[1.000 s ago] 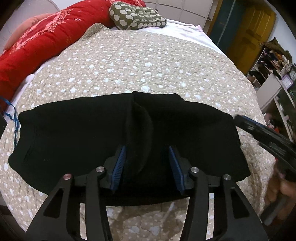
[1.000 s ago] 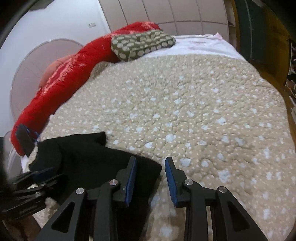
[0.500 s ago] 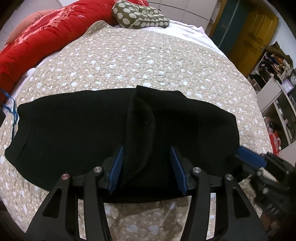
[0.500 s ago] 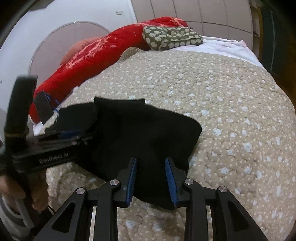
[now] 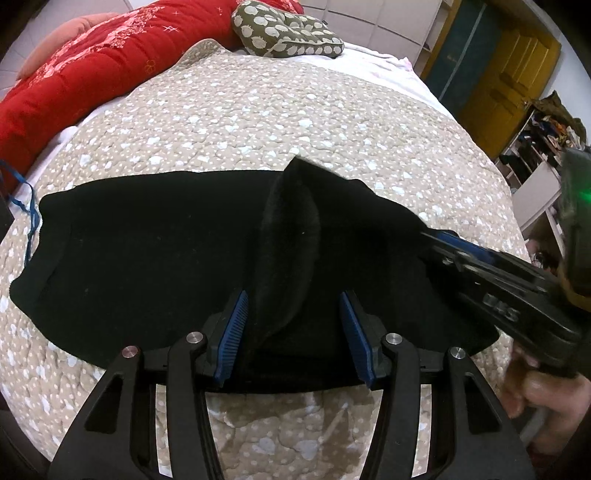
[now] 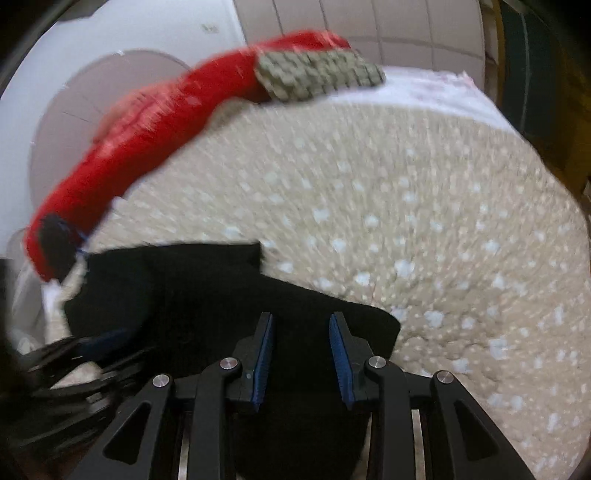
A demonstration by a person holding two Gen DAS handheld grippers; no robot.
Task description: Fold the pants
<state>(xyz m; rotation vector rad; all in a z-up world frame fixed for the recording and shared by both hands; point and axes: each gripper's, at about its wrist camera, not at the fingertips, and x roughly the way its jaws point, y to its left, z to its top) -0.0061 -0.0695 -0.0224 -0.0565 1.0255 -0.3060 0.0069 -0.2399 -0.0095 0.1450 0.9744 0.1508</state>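
The black pants [image 5: 147, 266] lie flat across the beige dotted quilt [image 5: 277, 122], folded lengthwise. A raised fold of black cloth [image 5: 288, 254] stands between my left gripper's [image 5: 293, 325] blue pads, which are apart around it. My right gripper [image 6: 301, 350] has its pads apart with black pants cloth [image 6: 207, 295] between them at the right end. It also shows in the left wrist view [image 5: 491, 291], lying over the pants' right end. The right wrist view is blurred.
A red bolster [image 5: 92, 81] and an olive patterned pillow [image 5: 288, 33] lie at the head of the bed. A blue cord [image 5: 26, 206] hangs at the left edge. Shelves [image 5: 543, 166] and a yellow door [image 5: 509, 74] stand to the right.
My right gripper has swung over the pants' right end, lifting it. The raised fold at my left gripper stands taller. The left gripper has hardly moved.
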